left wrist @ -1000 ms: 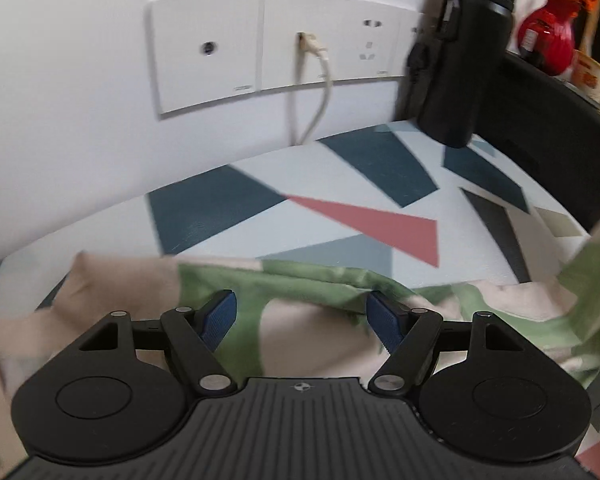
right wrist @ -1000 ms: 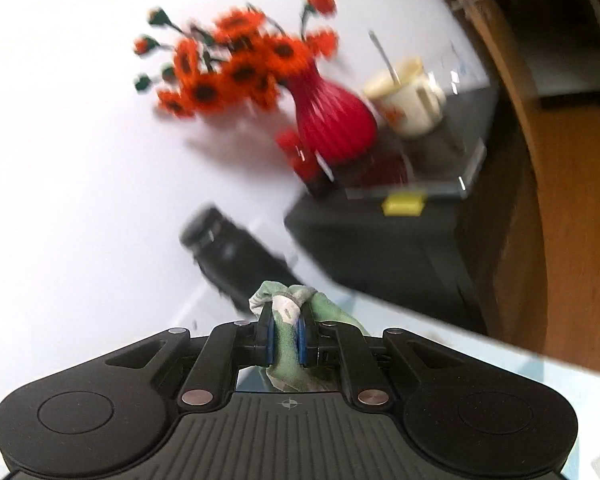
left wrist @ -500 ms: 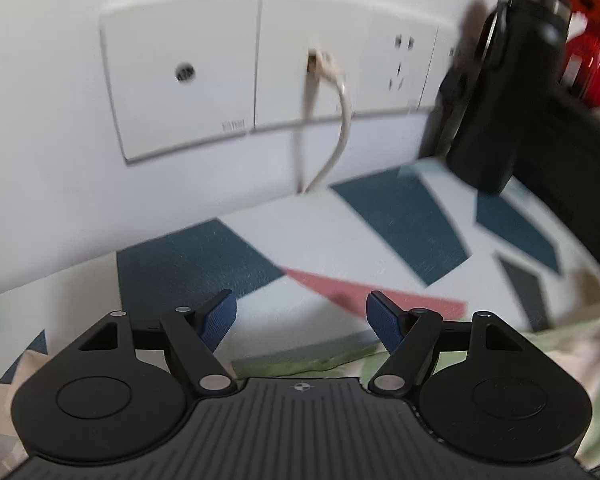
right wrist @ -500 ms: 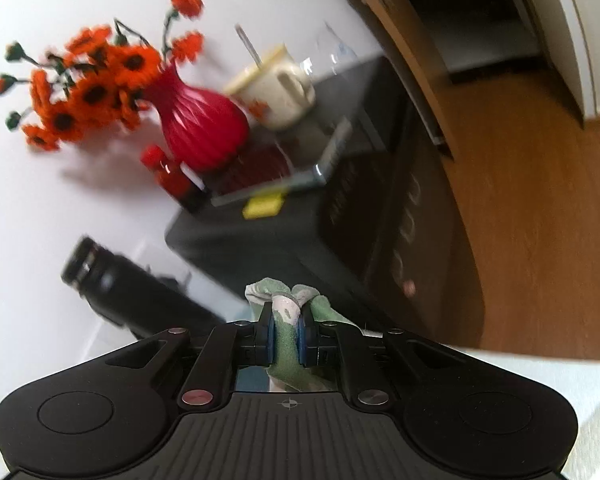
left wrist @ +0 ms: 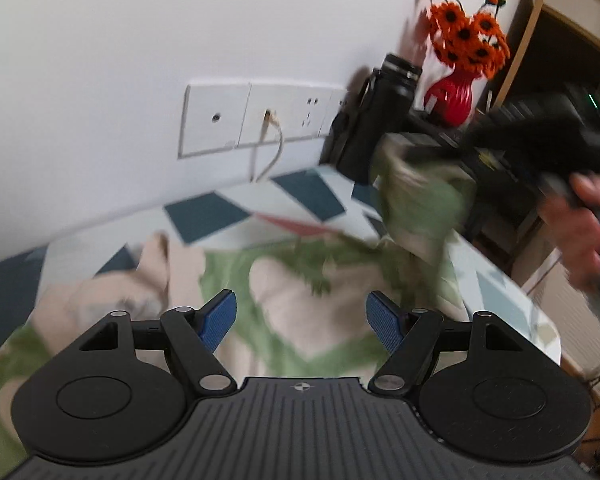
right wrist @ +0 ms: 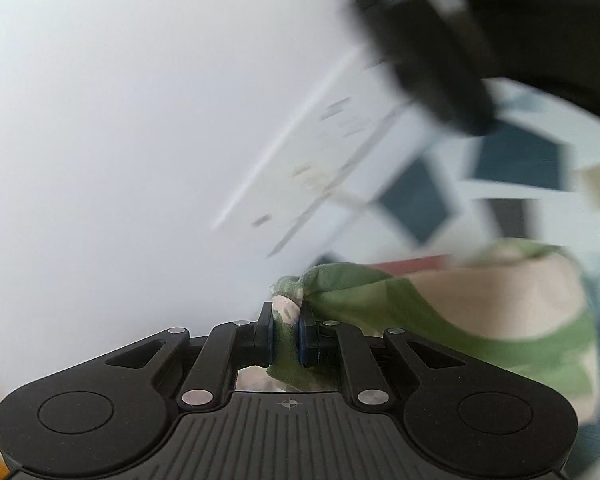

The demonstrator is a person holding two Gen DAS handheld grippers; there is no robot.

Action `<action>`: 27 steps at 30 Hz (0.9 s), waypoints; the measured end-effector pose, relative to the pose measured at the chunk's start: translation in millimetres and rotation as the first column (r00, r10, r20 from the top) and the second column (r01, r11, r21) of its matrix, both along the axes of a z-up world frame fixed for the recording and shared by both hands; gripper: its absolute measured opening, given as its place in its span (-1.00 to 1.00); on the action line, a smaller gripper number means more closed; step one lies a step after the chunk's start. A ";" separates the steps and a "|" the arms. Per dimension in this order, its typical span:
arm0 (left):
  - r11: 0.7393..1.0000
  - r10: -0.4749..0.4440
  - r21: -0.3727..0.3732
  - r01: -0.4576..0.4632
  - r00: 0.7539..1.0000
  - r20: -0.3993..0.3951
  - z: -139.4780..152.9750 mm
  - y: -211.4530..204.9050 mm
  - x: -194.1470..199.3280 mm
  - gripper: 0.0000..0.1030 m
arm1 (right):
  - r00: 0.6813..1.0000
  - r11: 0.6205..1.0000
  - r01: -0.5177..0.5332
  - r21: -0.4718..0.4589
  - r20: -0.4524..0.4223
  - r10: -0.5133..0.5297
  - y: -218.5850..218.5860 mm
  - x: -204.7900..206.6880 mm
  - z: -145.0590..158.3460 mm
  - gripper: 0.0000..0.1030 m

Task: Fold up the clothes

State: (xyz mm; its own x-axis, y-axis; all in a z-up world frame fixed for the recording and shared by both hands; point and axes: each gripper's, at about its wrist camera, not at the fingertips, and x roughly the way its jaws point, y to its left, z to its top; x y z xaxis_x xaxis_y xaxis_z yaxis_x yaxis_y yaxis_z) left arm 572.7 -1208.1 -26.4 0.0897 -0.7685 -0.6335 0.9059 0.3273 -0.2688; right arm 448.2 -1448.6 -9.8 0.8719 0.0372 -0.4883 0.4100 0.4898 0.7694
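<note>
A green and beige patterned garment [left wrist: 284, 292] lies spread over the table. My left gripper [left wrist: 302, 318] hovers just above its middle, open, nothing between the blue pads. In the left wrist view the right gripper [left wrist: 432, 160] is up at the right, held by a hand [left wrist: 580, 220], and lifts a bunch of the cloth off the table. The right wrist view, blurred by motion, shows my right gripper [right wrist: 287, 334] shut on a fold of the garment [right wrist: 480, 304], which trails off to the right.
The table has a cloth [left wrist: 308, 196] with dark blue and red shapes. Behind it is a white wall with sockets [left wrist: 260, 120] and a hanging cable. A black flask [left wrist: 384, 108], a red vase of orange flowers [left wrist: 456, 96] and a dark cabinet stand at the back right.
The left gripper pulled back and up, so the garment is in its view again. The right gripper swung left toward the wall and sockets, carrying its fold of cloth.
</note>
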 end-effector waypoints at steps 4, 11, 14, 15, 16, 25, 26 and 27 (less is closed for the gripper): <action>0.999 0.020 0.036 -0.019 1.000 -0.023 -12.2 8.5 -6.9 0.43 | 0.987 0.987 -0.160 0.021 -0.018 0.161 21.6 60.3 -13.6 -0.61; 0.994 -0.080 0.074 0.081 0.997 -0.023 -20.2 -22.2 -37.1 0.43 | 0.969 0.969 -0.222 -0.111 -0.134 0.207 32.6 73.8 -9.9 0.16; 0.987 -0.137 0.080 0.139 0.990 -0.029 -21.0 -48.1 -48.0 0.43 | 0.989 0.986 -0.105 -0.127 -0.115 0.090 13.7 12.2 -8.7 0.27; 0.984 -0.155 0.085 0.157 0.987 -0.038 -22.7 -58.8 -51.1 0.43 | 0.993 0.989 -0.065 -0.132 -0.109 0.051 7.5 -8.3 -8.2 0.27; 0.979 -0.177 0.092 0.180 0.983 -0.045 -25.1 -70.1 -55.6 0.43 | 0.993 0.990 -0.025 -0.136 -0.121 0.008 7.2 -31.7 -11.9 0.27; 0.885 -0.418 0.281 0.372 0.900 0.126 -70.0 -150.7 -149.5 0.39 | 0.878 0.928 0.305 -0.215 -0.313 -0.361 42.9 -253.8 -66.5 0.26; 0.883 -0.418 0.301 0.361 0.896 0.151 -75.1 -155.1 -156.0 0.14 | 0.871 0.924 0.311 -0.221 -0.322 -0.370 54.3 -272.4 -72.5 0.25; 0.887 -0.403 0.310 0.343 0.902 0.156 -78.4 -159.3 -157.8 -0.30 | 0.868 0.923 0.312 -0.225 -0.328 -0.373 65.5 -288.4 -78.6 0.25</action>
State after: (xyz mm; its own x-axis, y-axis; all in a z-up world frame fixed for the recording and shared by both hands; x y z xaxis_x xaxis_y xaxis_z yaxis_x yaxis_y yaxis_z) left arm 414.9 -1367.4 -104.8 -0.0158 -0.5746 -0.8183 0.9999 -0.0144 -0.0092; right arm 159.8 -1383.1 -88.4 0.5794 -0.3363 -0.7424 0.8061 0.3708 0.4611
